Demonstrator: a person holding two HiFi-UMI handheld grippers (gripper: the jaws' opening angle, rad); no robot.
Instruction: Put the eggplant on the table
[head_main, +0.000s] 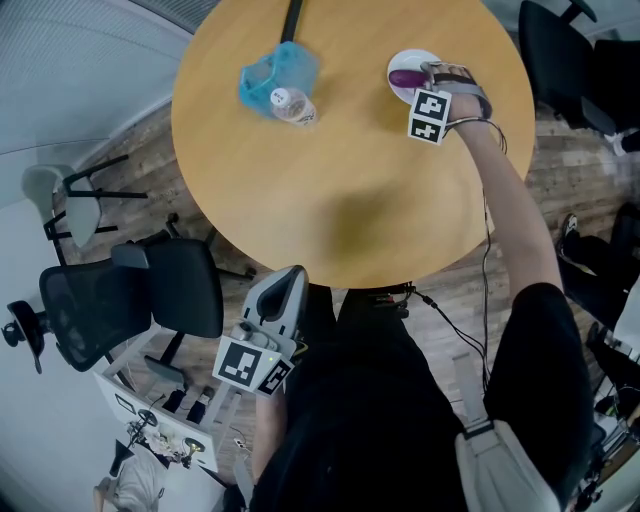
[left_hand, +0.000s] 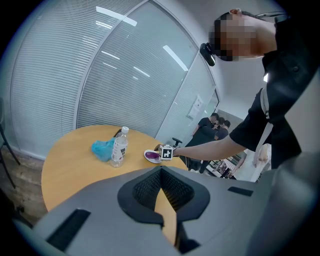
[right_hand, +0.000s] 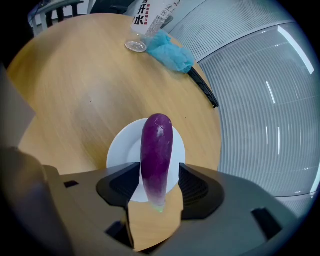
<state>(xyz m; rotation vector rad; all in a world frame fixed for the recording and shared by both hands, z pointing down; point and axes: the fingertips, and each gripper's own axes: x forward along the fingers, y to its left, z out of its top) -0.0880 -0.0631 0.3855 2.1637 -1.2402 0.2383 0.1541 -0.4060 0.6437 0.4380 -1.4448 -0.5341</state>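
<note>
While your right gripper (right_hand: 158, 172) stands wide astride the eggplant (right_hand: 156, 147), close squarely on its middle, then lift off the plate (right_hand: 120, 148).

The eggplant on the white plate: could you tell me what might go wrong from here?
The right tool straddles the eggplant near its narrow end, jaws open; closing there could let it tilt or slip. The plate lies fairly near the table edge, so a nudge might slide it.

Purple eggplant (right_hand: 157, 150), white plate (right_hand: 121, 150), honey-yellow table (head_main: 350, 200), turquoise cloth (head_main: 268, 72), marker cube (head_main: 430, 115) — black-and-white squares.
</note>
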